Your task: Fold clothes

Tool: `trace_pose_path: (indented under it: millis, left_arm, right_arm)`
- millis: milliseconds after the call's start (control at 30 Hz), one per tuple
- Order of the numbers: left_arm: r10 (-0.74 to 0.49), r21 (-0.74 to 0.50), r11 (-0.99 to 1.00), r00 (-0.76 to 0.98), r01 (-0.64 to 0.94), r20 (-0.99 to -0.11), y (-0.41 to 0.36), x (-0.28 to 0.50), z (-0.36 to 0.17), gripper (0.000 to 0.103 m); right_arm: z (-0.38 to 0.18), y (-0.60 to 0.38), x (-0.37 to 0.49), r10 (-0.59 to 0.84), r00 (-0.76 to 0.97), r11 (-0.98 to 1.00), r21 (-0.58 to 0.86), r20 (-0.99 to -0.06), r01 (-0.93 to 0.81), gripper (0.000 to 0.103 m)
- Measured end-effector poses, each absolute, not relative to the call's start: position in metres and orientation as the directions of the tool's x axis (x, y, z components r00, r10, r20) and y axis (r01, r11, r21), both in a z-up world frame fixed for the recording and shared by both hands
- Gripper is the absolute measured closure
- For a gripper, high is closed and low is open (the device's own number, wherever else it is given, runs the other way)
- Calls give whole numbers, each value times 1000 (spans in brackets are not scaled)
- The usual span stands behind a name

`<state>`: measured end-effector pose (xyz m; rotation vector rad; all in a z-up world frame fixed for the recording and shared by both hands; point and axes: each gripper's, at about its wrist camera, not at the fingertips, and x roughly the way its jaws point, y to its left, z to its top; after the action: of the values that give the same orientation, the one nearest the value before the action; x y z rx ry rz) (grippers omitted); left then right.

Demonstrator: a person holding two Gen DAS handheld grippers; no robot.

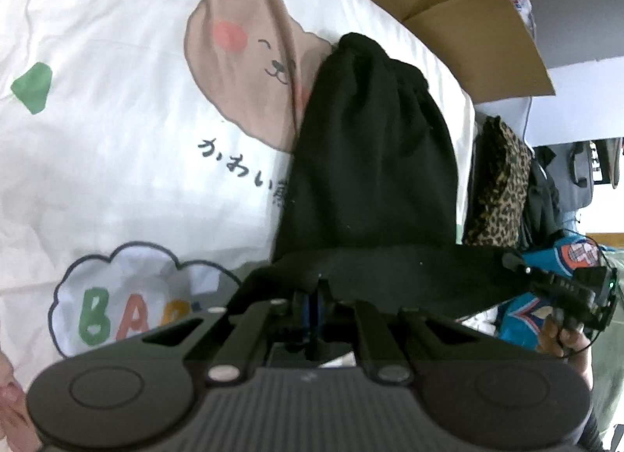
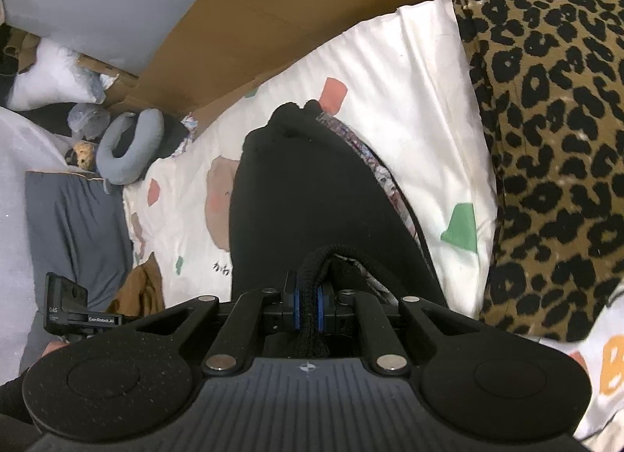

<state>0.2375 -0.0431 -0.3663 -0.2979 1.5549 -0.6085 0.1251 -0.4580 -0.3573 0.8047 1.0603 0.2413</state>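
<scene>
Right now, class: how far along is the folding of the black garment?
Done: little shows; the black garment lies lengthwise on the bear-print bedding. In hand: the left tool and the right tool each pinch its near edge, lifted. Left: bringing that edge over towards the far end and flattening.

The bed sheet (image 1: 97, 42) is wide open on the left. A cardboard box (image 1: 468, 3) blocks the far side, and a leopard pillow (image 2: 546, 140) blocks the right.

We see a black garment (image 1: 374, 163) of matt, fleecy cloth on a smooth printed cotton sheet (image 1: 97, 42) — beside it plain brown cardboard (image 2: 280, 19), leopard-print fabric (image 2: 553, 132) and matt plastic grippers (image 2: 308, 305).
</scene>
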Motion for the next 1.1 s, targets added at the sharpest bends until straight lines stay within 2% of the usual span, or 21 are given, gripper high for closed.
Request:
trace_pose_path:
  millis: [633, 800, 833, 900, 933, 1100]
  left_arm:
    - [-522, -517, 830, -35, 210, -852, -57, 275, -408, 99]
    - [-456, -447, 866, -14, 225, -890, -62, 273, -403, 88]
    - [-442, -431, 873, -3, 229, -897, -62, 272, -400, 87]
    - [-427, -412, 878, 9, 244, -904, -64, 269, -393, 77]
    - [-422, -406, 879, 13, 252, -906, -64, 268, -390, 74]
    - [-401, -374, 878, 30, 299, -916, -67, 261, -380, 61]
  right_arm:
    - [-401, -461, 174, 452, 468, 747, 609, -759, 266, 96]
    - [-411, -460, 175, 399, 468, 770, 565, -789, 296, 92]
    - [-410, -459, 174, 396, 473, 772, 564, -787, 292, 90]
    - [-406, -454, 172, 390, 481, 782, 558, -785, 277, 73]
    - [-404, -452, 171, 387, 485, 787, 555, -784, 269, 58]
    - [-393, -440, 166, 377, 475, 818, 526, -795, 232, 48]
